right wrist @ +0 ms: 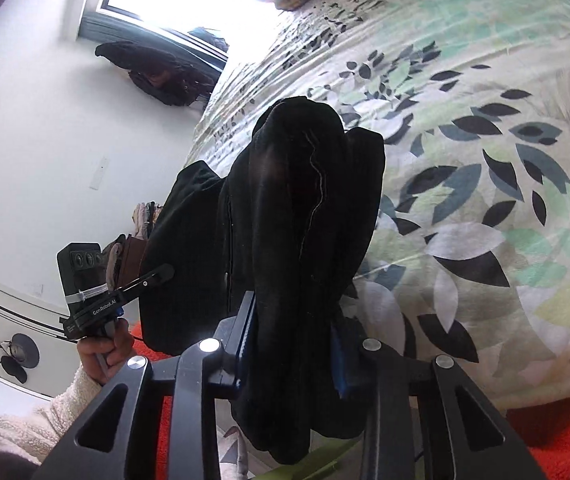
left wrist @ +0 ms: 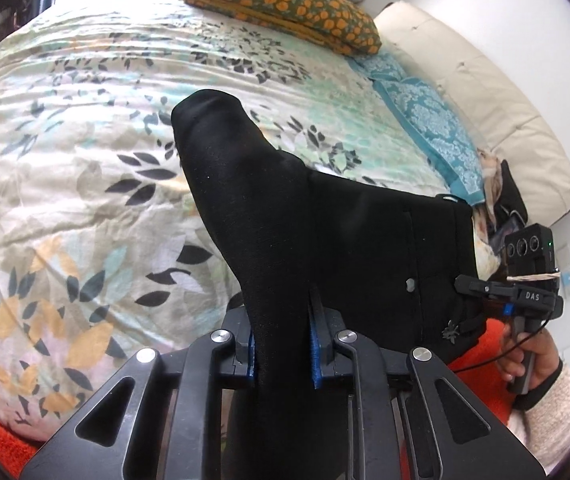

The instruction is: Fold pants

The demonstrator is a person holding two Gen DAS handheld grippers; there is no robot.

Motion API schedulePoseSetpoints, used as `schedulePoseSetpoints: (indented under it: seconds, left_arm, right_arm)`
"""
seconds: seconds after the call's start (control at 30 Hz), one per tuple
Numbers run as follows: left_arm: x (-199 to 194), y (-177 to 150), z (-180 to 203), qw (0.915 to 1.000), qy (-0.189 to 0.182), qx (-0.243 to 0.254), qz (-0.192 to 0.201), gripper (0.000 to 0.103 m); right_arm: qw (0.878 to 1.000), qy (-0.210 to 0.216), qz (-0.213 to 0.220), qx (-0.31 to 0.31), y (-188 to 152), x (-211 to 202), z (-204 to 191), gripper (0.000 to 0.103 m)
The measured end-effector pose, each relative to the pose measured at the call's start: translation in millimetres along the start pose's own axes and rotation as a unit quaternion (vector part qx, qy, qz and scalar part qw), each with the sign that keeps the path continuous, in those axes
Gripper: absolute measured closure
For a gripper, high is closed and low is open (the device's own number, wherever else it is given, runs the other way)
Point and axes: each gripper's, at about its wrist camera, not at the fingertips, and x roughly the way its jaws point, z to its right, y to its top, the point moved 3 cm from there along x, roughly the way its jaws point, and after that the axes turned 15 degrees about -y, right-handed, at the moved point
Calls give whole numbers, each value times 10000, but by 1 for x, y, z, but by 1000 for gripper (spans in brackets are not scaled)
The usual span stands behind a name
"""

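Pants (left wrist: 325, 216), black, ran through the left wrist view, lifted above the leaf-print bedspread (left wrist: 65, 152), with a band of the cloth pinched between the blue pads of the left gripper (left wrist: 283, 350). At the far right a hand (left wrist: 533, 364) held the right gripper (left wrist: 465, 282) against the waist end (its jaws hidden there). In the right wrist view, the right gripper (right wrist: 293, 340) was clamped on a thick bunch of the same pants (right wrist: 305, 208), hanging over the bedspread (right wrist: 485, 160); the left gripper (right wrist: 165, 272) reached into the cloth at the left
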Motion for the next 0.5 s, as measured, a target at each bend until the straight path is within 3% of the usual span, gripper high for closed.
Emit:
schedulePoseSetpoints:
  seconds: [0.23, 0.37, 0.4, 0.43, 0.5]
  left_arm:
    - [-26, 38, -25, 9989, 113, -123, 431, 85]
    - [7, 27, -63, 9976, 649, -211, 107, 82]
    - [22, 18, -76, 9954, 896, -310, -105, 76]
    - [34, 9, -89, 9906, 1279, -378, -307, 60]
    - [33, -2, -99, 9857, 1623, -397, -237, 43]
  right_arm:
    - [9990, 278, 299, -161, 34, -8, -40, 71]
    - [9999, -15, 58, -127, 45, 29, -29, 71]
    - [9999, -111, -95, -69, 42, 43, -22, 71]
    - [9993, -261, -258, 11, 38, 60, -14, 68]
    - [9956, -817, -389, 258, 29, 83, 9, 50]
